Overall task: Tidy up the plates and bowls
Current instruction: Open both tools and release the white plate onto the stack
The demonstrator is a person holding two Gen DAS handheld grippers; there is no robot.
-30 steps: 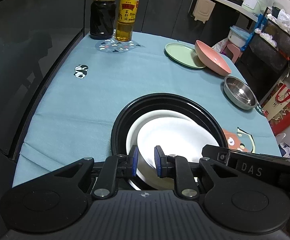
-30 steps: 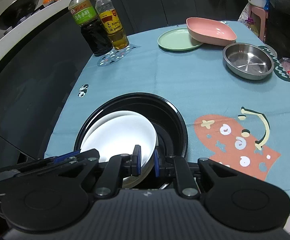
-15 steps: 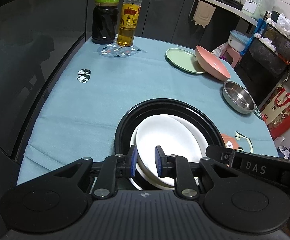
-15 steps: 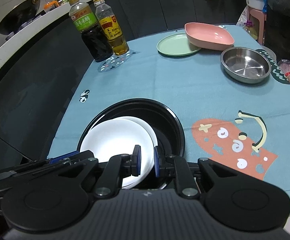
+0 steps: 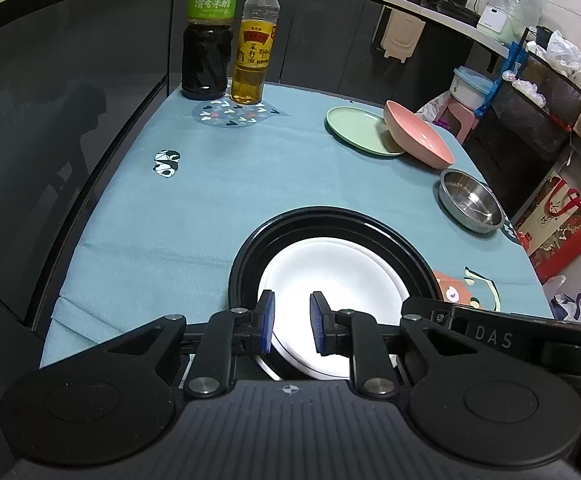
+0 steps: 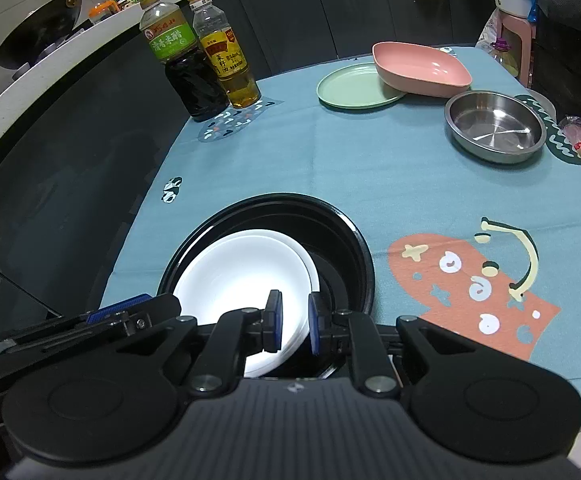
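Note:
Two white plates (image 5: 330,272) (image 6: 242,272) lie stacked inside a round black tray (image 5: 330,212) (image 6: 290,200) at the near edge of the blue tablecloth. My left gripper (image 5: 291,322) hovers over the plates' near rim, shut, with nothing pinched. My right gripper (image 6: 294,322) hangs over their right rim, also shut and empty. The two grippers sit side by side. At the far right a green plate (image 5: 354,130) (image 6: 354,88) has a pink bowl (image 5: 418,138) (image 6: 422,68) resting on its edge. A steel bowl (image 5: 470,204) (image 6: 494,124) stands nearer.
A dark vinegar bottle (image 5: 206,40) and an oil bottle (image 5: 254,52) stand at the table's far left corner. A dark glass wall runs along the left side. Beyond the right edge are a red bag (image 5: 558,232), a stool and shelves.
The upper white plate has shifted and now lies flatter and more squarely on the lower one. The left view has backed off slightly. Both grippers' jaws look unchanged.

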